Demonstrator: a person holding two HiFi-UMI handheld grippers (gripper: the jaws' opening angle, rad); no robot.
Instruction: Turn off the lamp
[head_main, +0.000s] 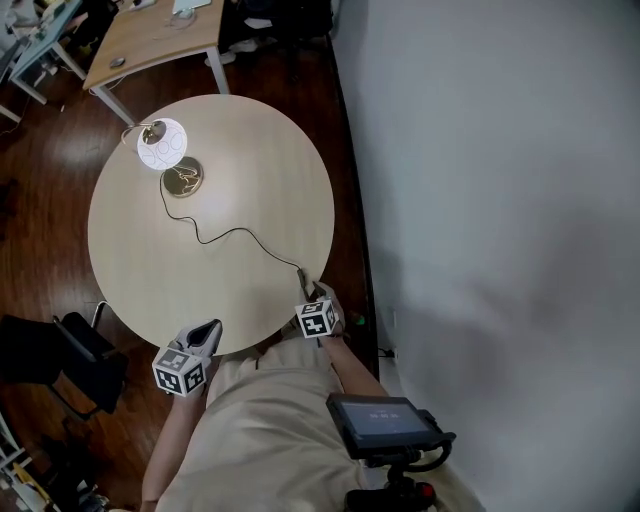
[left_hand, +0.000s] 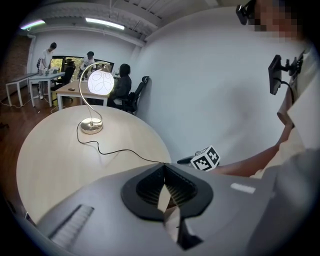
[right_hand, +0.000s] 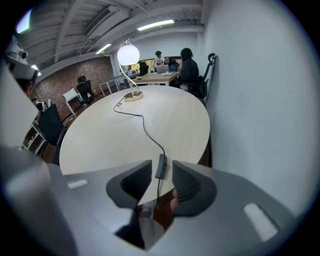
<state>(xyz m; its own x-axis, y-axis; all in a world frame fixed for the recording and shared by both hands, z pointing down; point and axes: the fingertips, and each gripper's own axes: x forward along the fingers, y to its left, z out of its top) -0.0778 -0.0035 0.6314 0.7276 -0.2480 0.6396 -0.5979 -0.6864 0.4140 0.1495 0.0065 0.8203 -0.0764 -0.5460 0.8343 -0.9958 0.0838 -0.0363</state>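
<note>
Table (head_main: 130, 270) rim: down-tilted right hand-held gripper (right_hand: 161, 172)

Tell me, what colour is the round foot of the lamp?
Shiny gold. The lamp's foot shows best in the left gripper view.

Office, wooden desk (left_hand: 75, 90), swivel chair (left_hand: 136, 94), people working (left_hand: 122, 79), brick wall (right_hand: 95, 73)

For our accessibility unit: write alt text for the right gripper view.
The right gripper, jaws open, frames an inline switch on a black cord at the near edge of a round table. The cord runs to a lit lamp opposite.
</note>
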